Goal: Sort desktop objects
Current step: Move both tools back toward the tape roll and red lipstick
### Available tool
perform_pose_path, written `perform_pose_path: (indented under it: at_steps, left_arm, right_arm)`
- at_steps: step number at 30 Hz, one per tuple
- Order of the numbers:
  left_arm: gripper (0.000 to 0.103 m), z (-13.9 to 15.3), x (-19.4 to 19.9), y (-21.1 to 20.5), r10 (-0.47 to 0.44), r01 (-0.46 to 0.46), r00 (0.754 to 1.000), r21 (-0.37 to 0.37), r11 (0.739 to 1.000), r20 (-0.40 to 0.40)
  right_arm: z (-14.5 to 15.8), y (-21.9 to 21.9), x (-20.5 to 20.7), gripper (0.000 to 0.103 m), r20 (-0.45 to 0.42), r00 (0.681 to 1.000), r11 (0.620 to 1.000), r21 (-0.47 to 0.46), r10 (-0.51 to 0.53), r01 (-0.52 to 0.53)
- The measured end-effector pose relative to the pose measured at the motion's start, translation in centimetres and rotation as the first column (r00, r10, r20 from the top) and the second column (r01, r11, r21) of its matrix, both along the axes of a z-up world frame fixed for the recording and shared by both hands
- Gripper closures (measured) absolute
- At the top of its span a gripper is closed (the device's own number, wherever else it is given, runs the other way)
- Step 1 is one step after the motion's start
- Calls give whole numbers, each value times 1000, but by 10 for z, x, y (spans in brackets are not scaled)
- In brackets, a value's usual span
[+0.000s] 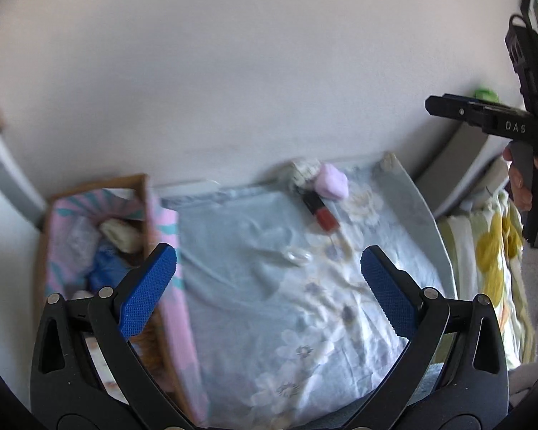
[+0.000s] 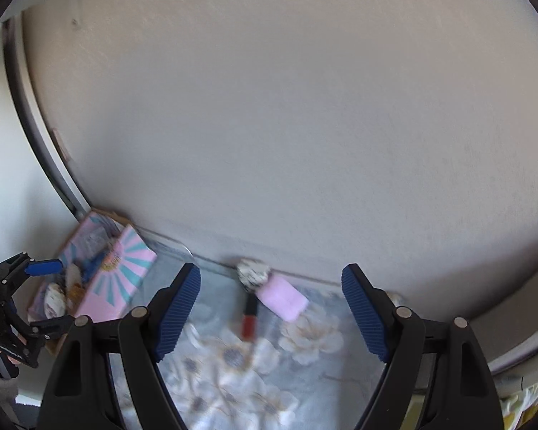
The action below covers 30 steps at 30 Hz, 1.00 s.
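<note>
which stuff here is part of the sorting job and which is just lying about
Part of the job:
- pink cardboard box with items inside
- black-and-red tube
- lilac soft block
- black-and-white speckled lump

Just lying about:
- floral blue-grey cloth
- yellow-flowered fabric
- green object

Plain pale wall behind floral-clothed table

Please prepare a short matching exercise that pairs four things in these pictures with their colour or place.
Things:
1. pink block
2. red and black tube
3. cardboard box
4. left gripper

Descriptions:
A. at the left end of the table, already holding several items
B. open, empty, with blue fingers
C. pale pink, by the wall
D. lying on the floral cloth just left of the block

Pairs: 1-C, 2-D, 3-A, 4-B
</note>
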<state>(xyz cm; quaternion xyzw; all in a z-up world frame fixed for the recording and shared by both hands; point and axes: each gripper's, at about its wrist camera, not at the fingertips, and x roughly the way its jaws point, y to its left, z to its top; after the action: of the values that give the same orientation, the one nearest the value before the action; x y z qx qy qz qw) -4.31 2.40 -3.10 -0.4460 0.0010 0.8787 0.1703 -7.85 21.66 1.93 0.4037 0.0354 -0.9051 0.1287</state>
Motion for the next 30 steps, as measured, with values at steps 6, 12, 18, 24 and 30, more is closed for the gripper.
perform_pose_path:
  at_steps: [6, 12, 18, 24, 30]
  left_arm:
    - [0, -48, -18, 37, -60, 60, 998, -16, 998, 24]
    - [8, -116, -31, 68, -94, 96, 995, -92, 991, 29]
    - [19, -159, -41, 76, -110, 111, 994, -94, 989, 26]
    - [26, -169, -45, 72, -112, 112, 994, -61, 992, 6]
    - [50, -173, -52, 70, -116, 117, 993, -41, 992, 11]
  right_arm:
    - [-57, 14, -8, 25, 132, 991, 999, -50, -1, 8]
    - [-140, 1, -19, 25, 218, 975, 997, -64, -31, 46]
    - [-188, -16, -30, 38, 253, 967, 997, -67, -14, 32]
    - [-207, -39, -38, 51, 246, 969, 999, -32, 29, -21]
    - [-213, -42, -49, 68, 245, 970, 1000, 5, 5, -6]
